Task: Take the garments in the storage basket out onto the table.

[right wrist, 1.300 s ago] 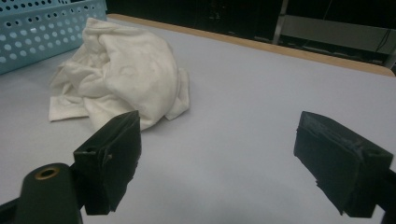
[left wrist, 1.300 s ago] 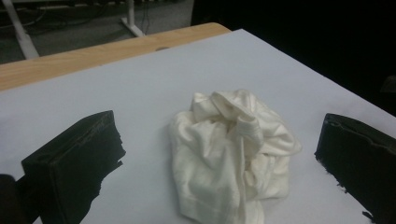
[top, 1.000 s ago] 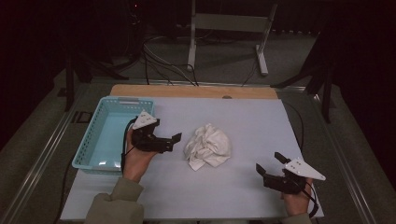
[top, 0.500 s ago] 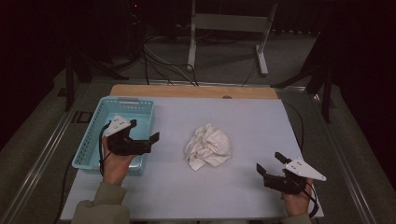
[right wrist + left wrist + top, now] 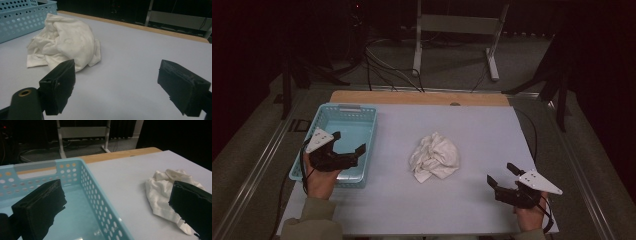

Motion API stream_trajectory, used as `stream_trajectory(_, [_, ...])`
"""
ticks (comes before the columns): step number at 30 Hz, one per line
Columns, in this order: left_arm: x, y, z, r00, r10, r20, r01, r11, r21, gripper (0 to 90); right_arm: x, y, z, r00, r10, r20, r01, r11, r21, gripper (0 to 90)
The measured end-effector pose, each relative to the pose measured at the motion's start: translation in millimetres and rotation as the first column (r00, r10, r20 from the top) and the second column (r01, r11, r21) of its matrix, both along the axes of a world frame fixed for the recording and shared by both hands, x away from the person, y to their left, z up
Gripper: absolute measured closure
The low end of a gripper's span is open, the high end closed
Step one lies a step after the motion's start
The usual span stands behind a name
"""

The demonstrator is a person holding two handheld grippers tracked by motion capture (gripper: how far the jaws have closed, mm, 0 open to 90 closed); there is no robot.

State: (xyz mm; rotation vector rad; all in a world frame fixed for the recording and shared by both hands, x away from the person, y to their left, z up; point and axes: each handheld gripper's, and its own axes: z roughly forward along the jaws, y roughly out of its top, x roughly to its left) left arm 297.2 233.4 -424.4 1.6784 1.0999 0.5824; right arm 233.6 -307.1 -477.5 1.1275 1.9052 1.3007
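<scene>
Cloth [image 5: 435,158], white and crumpled into a loose heap, lies on the grey worktop [image 5: 472,130] near its middle, touching nothing else. To its left stands the pale blue basket [image 5: 342,111], apart from the heap. The left gripper [image 5: 348,149] hangs above the basket's near right corner with jaws spread wide and nothing between them, aimed rightward at the cloth. The right gripper [image 5: 500,175] sits low at the worktop's near right, also wide and empty, pointing up and left toward the heap. The two stand at much the same remove, the right perhaps slightly nearer; the heap has no clear long axis, only a flap trailing toward the near edge.
</scene>
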Motion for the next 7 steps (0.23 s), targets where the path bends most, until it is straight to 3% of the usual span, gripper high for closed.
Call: stream_trajectory(7, [-1.7, 4.0, -1.5, 0.9999, 0.011, -0.002, -0.011, 0.9999, -0.009, 0.0, 0.2, -0.2, -0.1, 1.0000, 0.000, -0.001, 0.000, 1.000, -0.001, 14.8])
